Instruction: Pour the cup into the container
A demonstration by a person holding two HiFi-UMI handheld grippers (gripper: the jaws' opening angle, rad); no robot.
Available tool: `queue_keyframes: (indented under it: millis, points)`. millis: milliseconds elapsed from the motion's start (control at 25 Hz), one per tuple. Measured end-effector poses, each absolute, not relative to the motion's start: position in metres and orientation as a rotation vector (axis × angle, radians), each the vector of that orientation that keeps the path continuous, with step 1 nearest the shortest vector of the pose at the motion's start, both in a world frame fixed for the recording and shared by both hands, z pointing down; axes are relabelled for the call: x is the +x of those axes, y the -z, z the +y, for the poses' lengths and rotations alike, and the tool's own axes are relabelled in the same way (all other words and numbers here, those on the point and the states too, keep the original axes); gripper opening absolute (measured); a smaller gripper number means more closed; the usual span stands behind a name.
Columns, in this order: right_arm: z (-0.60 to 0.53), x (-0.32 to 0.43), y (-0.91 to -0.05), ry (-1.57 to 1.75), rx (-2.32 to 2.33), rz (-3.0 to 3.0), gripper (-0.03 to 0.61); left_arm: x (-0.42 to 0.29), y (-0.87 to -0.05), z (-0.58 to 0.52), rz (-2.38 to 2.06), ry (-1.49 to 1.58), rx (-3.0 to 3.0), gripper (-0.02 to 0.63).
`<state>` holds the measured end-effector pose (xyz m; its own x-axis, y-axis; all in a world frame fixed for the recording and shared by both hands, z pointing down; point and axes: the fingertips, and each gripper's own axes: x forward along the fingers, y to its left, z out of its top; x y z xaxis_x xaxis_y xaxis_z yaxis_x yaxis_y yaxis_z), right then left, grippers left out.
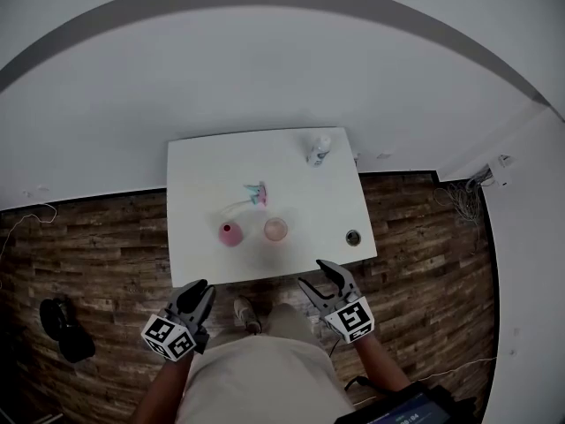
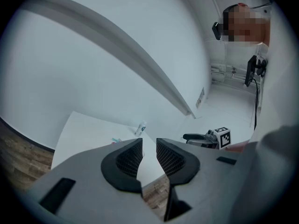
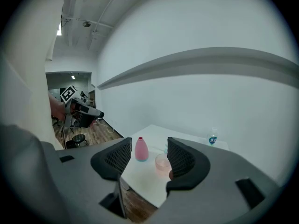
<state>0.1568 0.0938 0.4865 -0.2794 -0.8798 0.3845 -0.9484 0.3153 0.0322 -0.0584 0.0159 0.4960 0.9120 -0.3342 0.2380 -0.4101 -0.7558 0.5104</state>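
Both spread and empty, the right hand-held gripper [image 1: 318,274] has the upright pink cup [image 1: 275,229] at its eleven o'clock, nearer than the left hand-held gripper [image 1: 199,288] does.

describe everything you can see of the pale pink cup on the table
The pale pink cup is a small round tumbler, see-through like plastic or glass, with no handle or lid in sight. It stands upright, mouth open, on the white table near the edge nearest the person, just right of the darker pink bottle-shaped container and apart from it. Only the table touches it. Whether it holds anything cannot be told.
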Motion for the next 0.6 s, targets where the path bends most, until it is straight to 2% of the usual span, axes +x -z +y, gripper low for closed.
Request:
queue_keyframes:
  millis: [600]
  points:
    - [0.039, 0.17, -0.536, -0.251, 1.283, -2.293, 0.253, -0.031, -0.506, 0.002, -0.671, -0.213, 2.439, 0.092]
